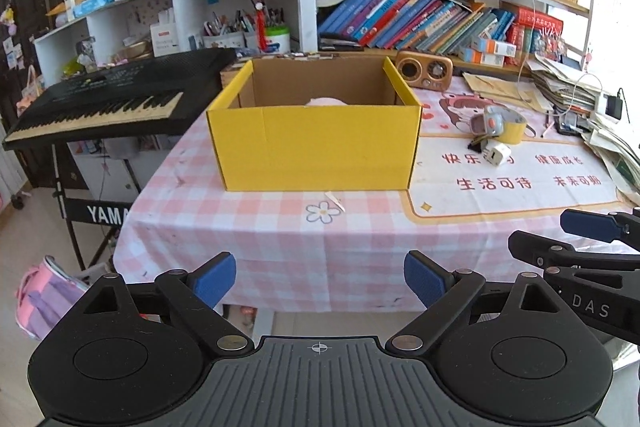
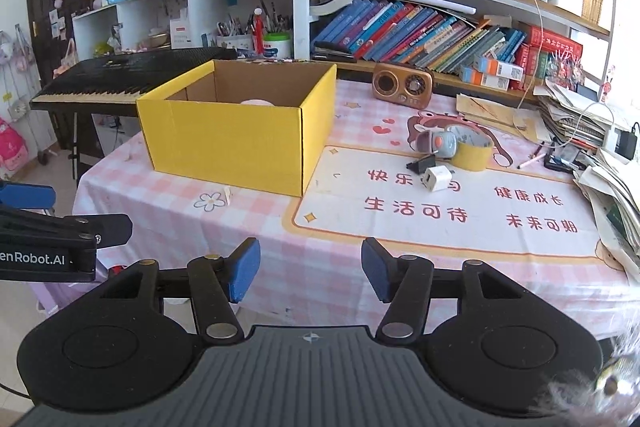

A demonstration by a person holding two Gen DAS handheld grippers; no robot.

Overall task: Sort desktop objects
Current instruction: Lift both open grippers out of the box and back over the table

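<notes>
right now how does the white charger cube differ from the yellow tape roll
The white charger cube is a small solid block, while the yellow tape roll is a larger hollow ring. The cube lies nearer the camera on the mat's red lettering; the roll sits behind it, beside a grey and orange gadget. Both rest on the table right of the yellow box.

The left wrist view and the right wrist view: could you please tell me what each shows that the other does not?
Only the left wrist view shows the keyboard stand's white lettering and the left gripper from behind. Only the right wrist view shows the right gripper from behind. Both share the yellow box, tape roll, white charger and wooden radio.
</notes>
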